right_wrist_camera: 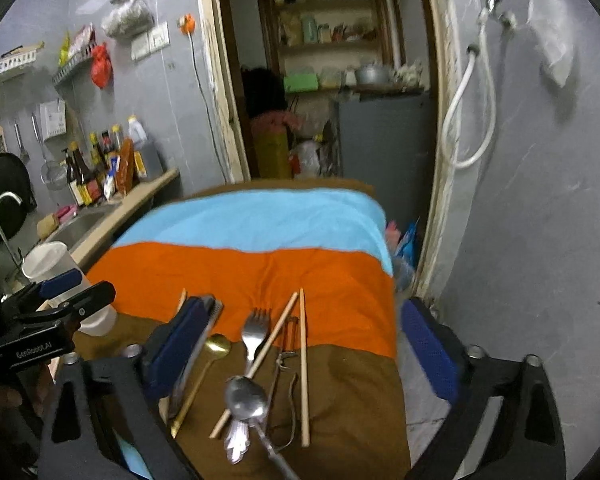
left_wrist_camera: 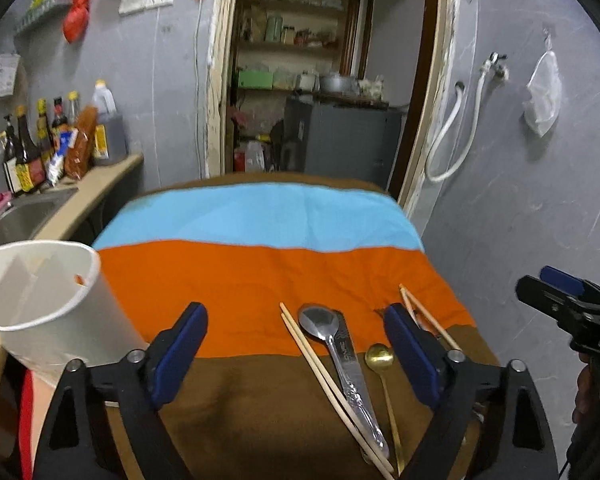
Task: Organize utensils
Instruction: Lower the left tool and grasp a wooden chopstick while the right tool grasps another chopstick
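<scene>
Striped cloth (left_wrist_camera: 260,280) bears utensils (right_wrist_camera: 256,360); left claw (left_wrist_camera: 296,344) and right claw (right_wrist_camera: 308,344) spread wide, empty.

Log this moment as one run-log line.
left gripper: open, empty | right gripper: open, empty | utensils: loose on cloth | white cup: upright, table's left edge

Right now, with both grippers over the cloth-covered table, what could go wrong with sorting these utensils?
1. The fork, a chopstick and a steel spoon overlap; closing the open right gripper there may pinch several or drag neighbours.
2. The white holder stands at the table's left edge, close to the open left gripper; a sideways sweep might tip it.
3. The striped cloth is wrinkled and could bunch, shifting the gold spoon.
</scene>
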Motion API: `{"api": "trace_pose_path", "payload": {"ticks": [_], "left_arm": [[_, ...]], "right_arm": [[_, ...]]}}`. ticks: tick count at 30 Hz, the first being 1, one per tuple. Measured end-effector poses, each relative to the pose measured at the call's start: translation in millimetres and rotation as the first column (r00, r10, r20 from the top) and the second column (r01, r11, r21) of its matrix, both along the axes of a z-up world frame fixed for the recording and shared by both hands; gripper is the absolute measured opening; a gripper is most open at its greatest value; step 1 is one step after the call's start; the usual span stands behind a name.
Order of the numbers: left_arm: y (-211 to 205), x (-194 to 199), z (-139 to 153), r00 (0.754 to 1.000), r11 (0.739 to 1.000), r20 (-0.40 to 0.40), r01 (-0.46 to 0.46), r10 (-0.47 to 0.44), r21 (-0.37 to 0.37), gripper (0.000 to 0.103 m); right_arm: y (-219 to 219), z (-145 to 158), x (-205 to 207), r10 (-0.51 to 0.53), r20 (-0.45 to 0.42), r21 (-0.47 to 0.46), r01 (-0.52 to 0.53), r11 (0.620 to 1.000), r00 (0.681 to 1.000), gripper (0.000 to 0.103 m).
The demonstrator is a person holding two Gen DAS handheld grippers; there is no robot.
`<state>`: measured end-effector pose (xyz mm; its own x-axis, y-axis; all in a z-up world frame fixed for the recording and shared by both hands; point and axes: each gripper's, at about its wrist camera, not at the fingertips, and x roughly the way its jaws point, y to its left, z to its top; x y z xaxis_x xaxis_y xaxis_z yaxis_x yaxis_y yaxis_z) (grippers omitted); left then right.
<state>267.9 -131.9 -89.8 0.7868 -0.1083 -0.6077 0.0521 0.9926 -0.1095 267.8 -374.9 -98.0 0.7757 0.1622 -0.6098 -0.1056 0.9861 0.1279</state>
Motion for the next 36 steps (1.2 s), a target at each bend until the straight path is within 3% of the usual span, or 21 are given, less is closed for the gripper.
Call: {"api": "trace_pose_path", "payload": {"ticks": [2,8,12,17,20,29,36], "left_arm": [[-0.3,10.2,-9.5,0.999,1.000,-0.034,0.000,0.000,-0.007,0.073],[-0.8,39.9,-35.5,0.990,0.998,-0.143,-0.006,-0.002,-0.057,0.045],[-1.4,55.1,-48.6,0.982,0.995,-0.190,-0.005,-0.014,-0.100,0.031],[-5.1,69.6,-61.1,0.969,0.991,-0.245,0.002,-0.035,-0.130,0.021],[-5.5,72.1,-66.3,0.964,0.989,-0.263,-0.001,-0.039,-0.149,0.021],[7.5,66.8,-71.7,0.947,0.974,-0.319,-0.042,-0.032,-0.223,0.021],[3.1,74.5,-75.8,0.940,0.960,-0.332,-0.022,-0.075,-0.280,0.021]], "right_arm": [[0.2,-14.9,18.6,0.018,-0.048,0.005,-0.018,1.000,0.999,0.066],[8.2,-62.2,61.8,0.053,-0.175,-0.015,-0.056,0.998,0.983,0.036],[14.1,-83.1,74.5,0.071,-0.214,-0.002,-0.073,0.997,0.974,0.033],[14.1,-100.7,82.9,0.091,-0.250,0.017,-0.089,0.996,0.964,0.029],[18.2,-106.1,87.5,0.106,-0.269,0.024,-0.103,0.994,0.957,0.023],[20.5,-112.2,90.2,0.152,-0.285,0.053,-0.142,0.988,0.946,0.023],[16.8,-114.5,89.2,0.154,-0.295,0.063,-0.141,0.988,0.943,0.020]]}}
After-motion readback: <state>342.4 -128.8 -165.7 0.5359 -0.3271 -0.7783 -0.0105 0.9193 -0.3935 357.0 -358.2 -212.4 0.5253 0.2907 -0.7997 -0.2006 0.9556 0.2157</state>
